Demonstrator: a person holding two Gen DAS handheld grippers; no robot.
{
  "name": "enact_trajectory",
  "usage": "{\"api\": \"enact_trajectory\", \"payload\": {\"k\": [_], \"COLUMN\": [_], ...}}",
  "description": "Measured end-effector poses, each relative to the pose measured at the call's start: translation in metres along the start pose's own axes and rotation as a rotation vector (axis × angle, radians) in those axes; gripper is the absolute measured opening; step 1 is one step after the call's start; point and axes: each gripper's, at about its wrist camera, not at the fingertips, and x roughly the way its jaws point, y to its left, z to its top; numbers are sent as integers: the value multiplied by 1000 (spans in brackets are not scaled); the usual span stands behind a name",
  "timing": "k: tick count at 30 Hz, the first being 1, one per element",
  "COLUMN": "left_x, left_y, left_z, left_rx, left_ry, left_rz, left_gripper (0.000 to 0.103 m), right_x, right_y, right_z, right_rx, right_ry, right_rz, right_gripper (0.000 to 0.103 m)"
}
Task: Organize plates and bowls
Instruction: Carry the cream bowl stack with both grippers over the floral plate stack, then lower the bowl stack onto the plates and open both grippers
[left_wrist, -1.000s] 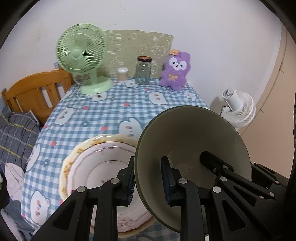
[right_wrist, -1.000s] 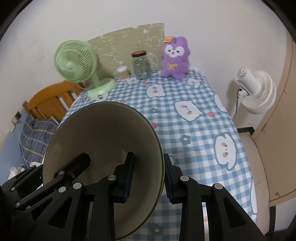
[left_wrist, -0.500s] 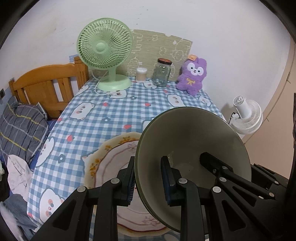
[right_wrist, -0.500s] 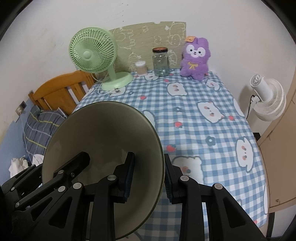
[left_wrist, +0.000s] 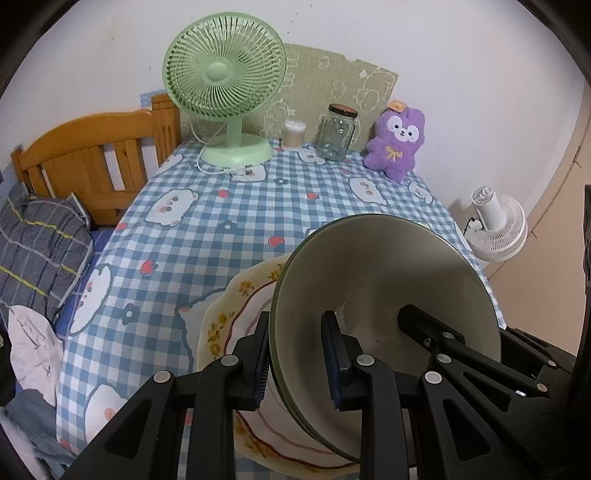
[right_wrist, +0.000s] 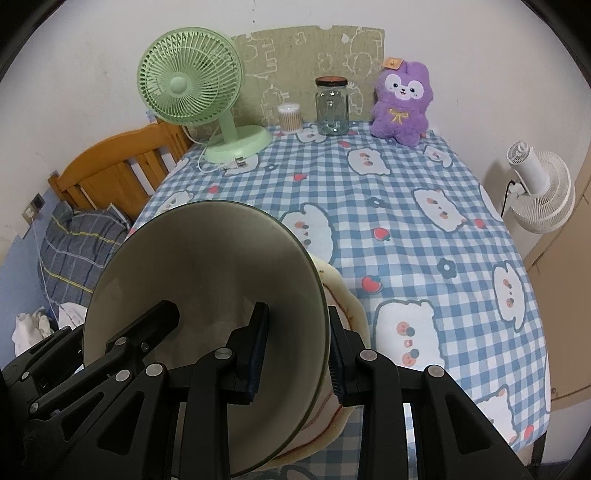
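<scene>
My 2 claws, left claw (left_wrist: 295, 354) and right claw (right_wrist: 295, 350), each pinch the big round grey-green bowl (left_wrist: 384, 291) by its rim, over the flowery cream plate (left_wrist: 229, 325), so it won't tip.

Olive-green bowl (left_wrist: 388, 280) fills the lower middle of both views, tipped up on edge, pale inside facing us. Just behind it, low in frame, the cream plate (left_wrist: 236, 314) with yellow flowers and a reddish line lies flat on the tabletop (left_wrist: 221, 221).

Checked-cloth table (right_wrist: 424, 236) carries green fan (right_wrist: 192, 79), cotton-swab tub (right_wrist: 289, 117), glass jar (right_wrist: 331, 107), purple plush (right_wrist: 402, 105) at back, floral plate (left_wrist: 229, 325) near front.
</scene>
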Motion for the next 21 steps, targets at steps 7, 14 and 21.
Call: {"api": "enact_trajectory", "payload": {"k": [7,14,21], "left_x": [12,18,18], "left_y": [13,17,17], "left_z": [1,4,3], "left_rx": [-6,-2,-5], "left_ry": [31,25,13], "left_rz": [-17,-24,-21], "left_gripper": [22,22,23], "right_x": [14,20,22], "right_y": [8,11,9], "right_z": [1,5,5], "right_rx": [-10,-26,-18], "right_ry": [30,29,14], "right_rz": [-20,-31,-26], "right_gripper": [33,33,33]}}
